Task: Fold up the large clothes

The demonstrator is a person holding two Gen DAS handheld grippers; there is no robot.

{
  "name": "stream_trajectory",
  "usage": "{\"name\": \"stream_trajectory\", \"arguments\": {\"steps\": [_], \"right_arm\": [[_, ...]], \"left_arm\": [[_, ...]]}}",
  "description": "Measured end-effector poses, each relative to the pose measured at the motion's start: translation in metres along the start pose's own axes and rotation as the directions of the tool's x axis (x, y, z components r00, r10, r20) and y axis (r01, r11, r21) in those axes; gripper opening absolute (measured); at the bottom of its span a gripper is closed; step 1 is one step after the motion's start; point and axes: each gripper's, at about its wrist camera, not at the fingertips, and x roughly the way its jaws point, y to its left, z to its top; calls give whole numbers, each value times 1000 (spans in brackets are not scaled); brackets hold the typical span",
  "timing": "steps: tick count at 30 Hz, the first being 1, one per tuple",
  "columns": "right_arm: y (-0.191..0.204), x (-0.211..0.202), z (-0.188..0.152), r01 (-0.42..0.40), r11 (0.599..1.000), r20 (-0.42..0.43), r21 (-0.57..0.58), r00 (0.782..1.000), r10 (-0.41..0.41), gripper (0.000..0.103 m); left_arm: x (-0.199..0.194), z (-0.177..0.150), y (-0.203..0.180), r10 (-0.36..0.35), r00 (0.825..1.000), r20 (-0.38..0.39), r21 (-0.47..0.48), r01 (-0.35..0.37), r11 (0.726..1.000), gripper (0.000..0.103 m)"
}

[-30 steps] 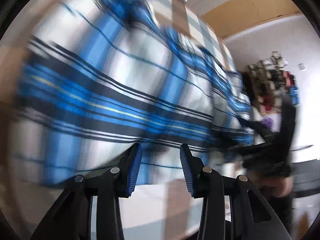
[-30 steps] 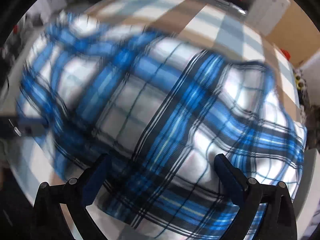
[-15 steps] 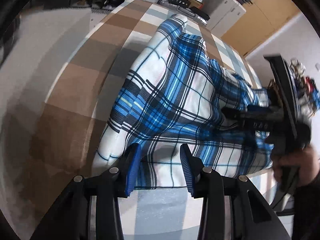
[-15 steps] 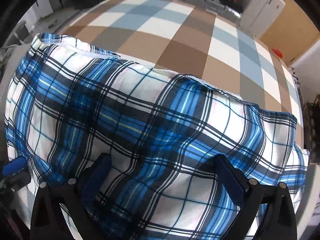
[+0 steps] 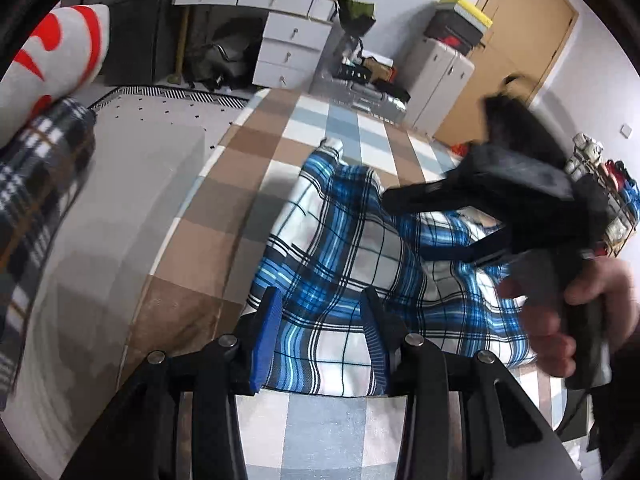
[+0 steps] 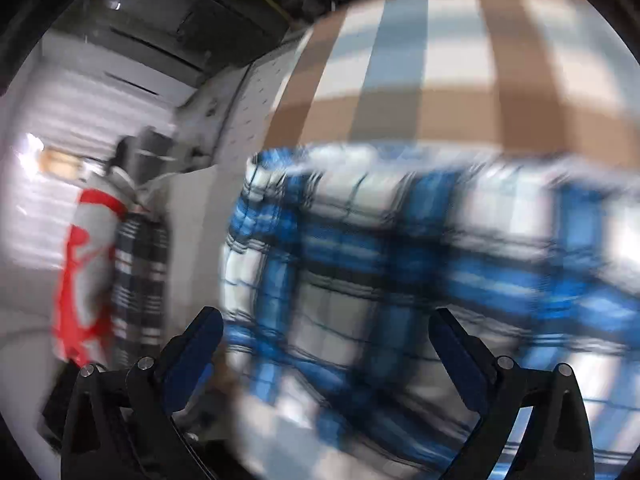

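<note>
A blue-and-white plaid garment (image 5: 352, 256) lies folded on the bed, near its front edge. My left gripper (image 5: 320, 336) hovers over the garment's near edge, its blue pads partly apart, and I see no cloth pinched between them. In the left wrist view a hand (image 5: 560, 320) holds my right gripper (image 5: 406, 226) over the garment's right part, fingers pointing left. In the blurred right wrist view the right gripper (image 6: 326, 344) stands wide open above the plaid garment (image 6: 400, 264), with nothing between its pads.
The brown, white and pale-blue checked bed cover (image 5: 248, 152) extends far and left of the garment. A leg in dark plaid trousers (image 5: 32, 200) with a red-and-white sock (image 5: 52, 52) is at left. A white desk with drawers (image 5: 288, 40), a cabinet (image 5: 436, 76) and a door (image 5: 520, 40) stand beyond the bed.
My left gripper has pulled back and up from the garment, so the room shows. My right gripper has swung left across the garment, still wide open. The garment lies still.
</note>
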Motion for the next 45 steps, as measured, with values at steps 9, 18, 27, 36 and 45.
{"name": "stream_trajectory", "arguments": {"steps": [9, 18, 27, 36, 45], "right_arm": [[-17, 20, 7, -20, 993, 3, 116, 1000, 19, 103], [-39, -111, -88, 86, 988, 267, -125, 962, -50, 103], [-128, -134, -156, 614, 789, 297, -35, 760, -578, 103], [-161, -108, -154, 610, 792, 241, -8, 770, -591, 103], [-180, -171, -128, 707, 707, 307, 20, 669, -677, 103]], "left_arm": [[6, -1, -4, 37, 999, 1, 47, -37, 998, 35], [14, -12, -30, 32, 999, -11, 140, -31, 990, 35], [28, -18, -92, -84, 995, -53, 143, 91, 986, 35], [94, -27, -110, 60, 976, -211, 171, -24, 985, 38], [93, -30, -107, 179, 972, -153, 254, -137, 957, 66]]}}
